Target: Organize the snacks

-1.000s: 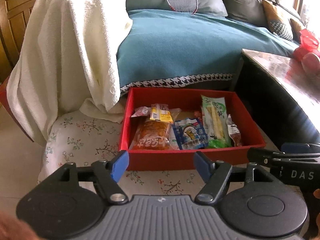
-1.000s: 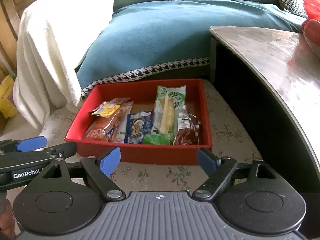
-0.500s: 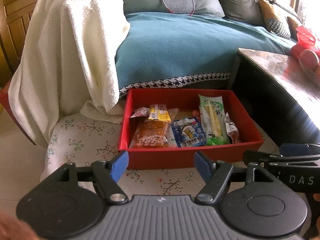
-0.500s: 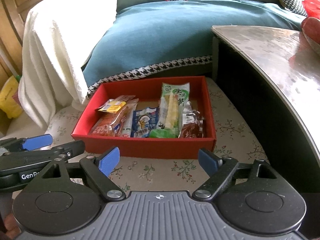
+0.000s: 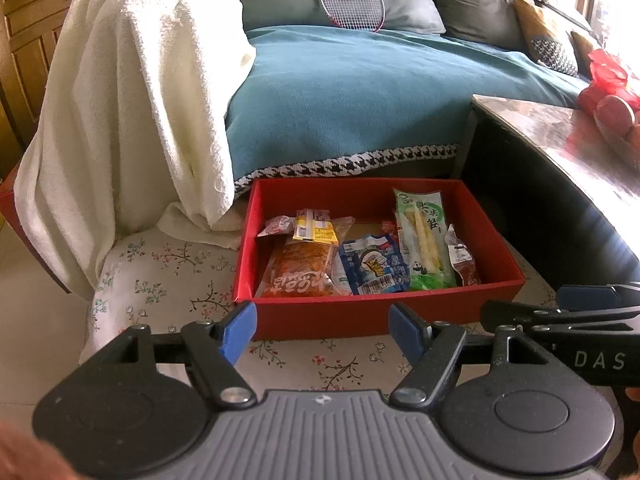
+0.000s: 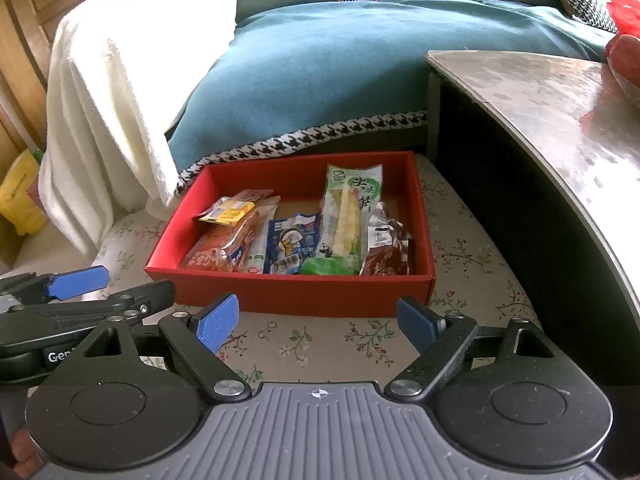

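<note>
My left gripper [image 5: 322,328] gaped empty | right gripper [image 6: 318,322] likewise | crinkly foil snack packets [image 5: 372,258] filled rectangular red cardboard box [image 5: 360,314]

A home living room: blanket-draped sofa [image 5: 360,92], cushions, badminton racket [image 5: 352,0].

Black claw [image 5: 322,330], blue pads [image 5: 239,332]

glossy plastic snack packs [image 5: 372,266], matt card box [image 5: 360,316].
</note>
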Motion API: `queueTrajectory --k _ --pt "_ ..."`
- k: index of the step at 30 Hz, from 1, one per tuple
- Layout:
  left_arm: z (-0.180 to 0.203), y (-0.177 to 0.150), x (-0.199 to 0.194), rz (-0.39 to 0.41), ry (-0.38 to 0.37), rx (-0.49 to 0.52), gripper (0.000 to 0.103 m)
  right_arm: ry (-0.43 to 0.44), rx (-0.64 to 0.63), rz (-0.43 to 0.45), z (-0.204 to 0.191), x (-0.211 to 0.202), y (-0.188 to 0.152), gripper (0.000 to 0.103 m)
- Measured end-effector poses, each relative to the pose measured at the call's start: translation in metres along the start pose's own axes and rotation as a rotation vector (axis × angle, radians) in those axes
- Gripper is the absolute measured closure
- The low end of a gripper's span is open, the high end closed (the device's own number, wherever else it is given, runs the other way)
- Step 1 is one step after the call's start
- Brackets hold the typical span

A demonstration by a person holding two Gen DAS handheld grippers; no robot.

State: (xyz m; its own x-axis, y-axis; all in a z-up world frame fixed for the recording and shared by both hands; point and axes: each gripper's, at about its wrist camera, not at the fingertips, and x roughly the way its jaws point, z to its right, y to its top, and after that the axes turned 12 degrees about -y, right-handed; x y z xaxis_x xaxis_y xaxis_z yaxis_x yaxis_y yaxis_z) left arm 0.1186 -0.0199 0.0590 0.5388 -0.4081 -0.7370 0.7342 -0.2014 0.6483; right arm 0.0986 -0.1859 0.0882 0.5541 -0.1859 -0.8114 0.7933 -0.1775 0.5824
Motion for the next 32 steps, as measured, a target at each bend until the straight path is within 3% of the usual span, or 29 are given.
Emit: queueTrajectory --k 18,32 --pt "0.0 0.0006 -0.0008 0.01 0.009 0.004 0.036 0.007 0.001 -0.005 -0.002 0.0002 0.0006 0.012" --pt "0.0023 0.0009 -0.0049 0.061 0.036 0.036 0.029 0.015 0.007 0.004 -0.0008 -0.0031 0.0006 0.012"
